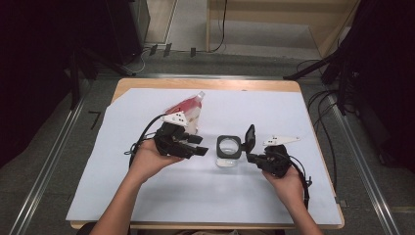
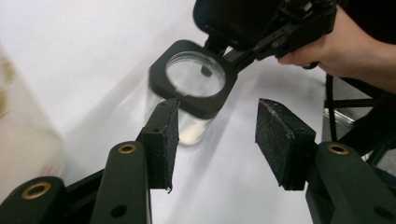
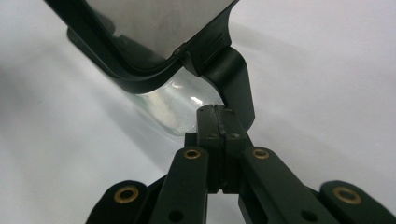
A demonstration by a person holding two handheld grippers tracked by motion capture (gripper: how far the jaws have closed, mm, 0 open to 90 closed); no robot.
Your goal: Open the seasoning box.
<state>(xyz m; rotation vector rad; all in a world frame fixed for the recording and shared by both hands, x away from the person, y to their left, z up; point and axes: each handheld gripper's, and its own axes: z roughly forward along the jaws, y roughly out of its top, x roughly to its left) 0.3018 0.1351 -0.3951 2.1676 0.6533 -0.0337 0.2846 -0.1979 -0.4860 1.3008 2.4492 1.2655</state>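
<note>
The right gripper (image 1: 250,157) has its jaws pressed tight together on the black latch arm (image 3: 233,79) of a clear glass jar (image 1: 228,148) — the jar sits in the middle of the white table cover (image 1: 274,196), its lid (image 1: 250,136) flipped up at 3 o'clock. The left gripper (image 2: 217,140) is at the jar's 9 o'clock, jaws apart, holding nothing. A red-and-white pouch (image 1: 188,111) lies at 11 o'clock.

Clear glass jar (image 1: 228,155) with black square lid frame (image 1: 229,146), red-and-white pouch (image 1: 189,111), white table sheet (image 1: 195,191), black grippers (image 1: 192,146)
</note>
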